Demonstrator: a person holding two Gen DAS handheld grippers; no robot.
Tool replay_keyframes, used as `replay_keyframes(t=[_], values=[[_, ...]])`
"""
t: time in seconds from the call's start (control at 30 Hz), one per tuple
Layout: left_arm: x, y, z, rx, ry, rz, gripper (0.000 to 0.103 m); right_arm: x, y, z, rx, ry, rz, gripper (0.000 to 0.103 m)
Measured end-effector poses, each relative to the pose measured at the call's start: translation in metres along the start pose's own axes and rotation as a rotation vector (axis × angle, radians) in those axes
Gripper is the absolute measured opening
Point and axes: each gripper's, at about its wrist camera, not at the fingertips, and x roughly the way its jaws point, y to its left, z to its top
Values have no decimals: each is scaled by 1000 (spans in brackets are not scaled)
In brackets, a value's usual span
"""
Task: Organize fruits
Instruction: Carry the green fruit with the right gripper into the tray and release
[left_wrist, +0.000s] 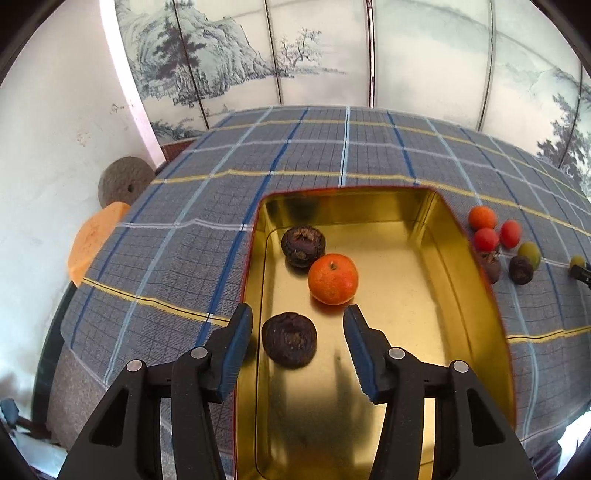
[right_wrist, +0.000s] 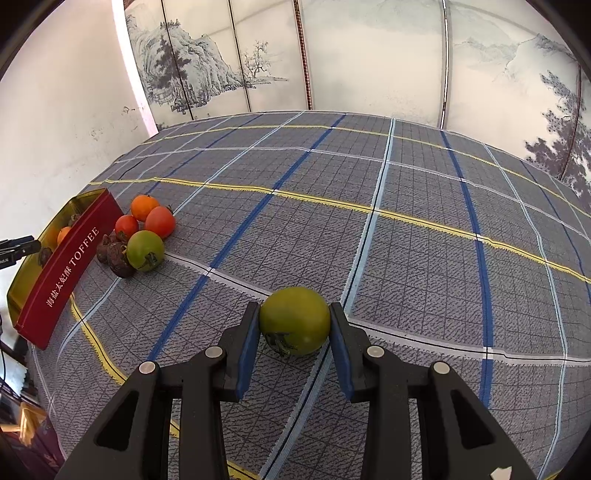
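Note:
A gold tin (left_wrist: 458, 258) with red outer walls (right_wrist: 62, 273) holds an orange (left_wrist: 333, 278) and two dark wrinkled fruits (left_wrist: 303, 245) (left_wrist: 290, 339). My left gripper (left_wrist: 298, 317) is open over the tin, its jaws either side of the nearer dark fruit, not touching it. My right gripper (right_wrist: 293, 321) is shut on a green tomato (right_wrist: 294, 320) over the cloth. A pile of fruit (right_wrist: 144, 232) lies beside the tin: an orange, two red tomatoes, a green tomato and dark fruits; it also shows in the left wrist view (left_wrist: 498, 240).
The table carries a grey-blue plaid cloth (right_wrist: 406, 221). A painted folding screen (right_wrist: 369, 55) stands behind it and a white wall (left_wrist: 55, 129) at the left. A round stone (left_wrist: 123, 181) and an orange object (left_wrist: 96, 240) sit off the table's left edge.

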Motion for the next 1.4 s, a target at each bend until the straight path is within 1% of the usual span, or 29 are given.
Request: replay_keyframes(t=[0.1, 0.2, 0.33, 0.47, 0.57, 0.67, 0.8, 0.93, 1.0, 1.13, 1.4], values=[[-15, -4, -6, -17, -16, 3, 53, -5, -1, -2, 5, -16, 2, 34], [-33, -10, -14, -44, -34, -39, 53, -9, -6, -5, 28, -20, 10, 34], [-55, -26, -24, -26, -58, -73, 53, -21, -7, -7, 41, -36, 18, 34], [-70, -40, -29, -8, -71, -102, 53, -35, 2, -3, 26, -61, 28, 34], [-78, -41, -31, -17, -82, -110, 53, -42, 17, 6, 7, -77, 62, 34], [-85, -36, -33, -44, -104, -73, 53, -48, 46, 22, -32, -94, 142, 34], [-86, -24, -34, -73, -105, -33, 57, -45, 104, 44, -133, -99, 240, 34], [-86, -11, -36, -105, -104, -11, 57, -32, 169, 67, -239, -89, 348, 34], [-85, -7, -37, -106, -100, 13, 57, -21, 196, 76, -281, -76, 381, 34], [-86, -3, -39, -93, -105, 61, 57, 8, 237, 89, -337, -27, 410, 34], [-84, 1, -43, -60, -117, 109, 58, 55, 269, 104, -354, 57, 398, 34]])
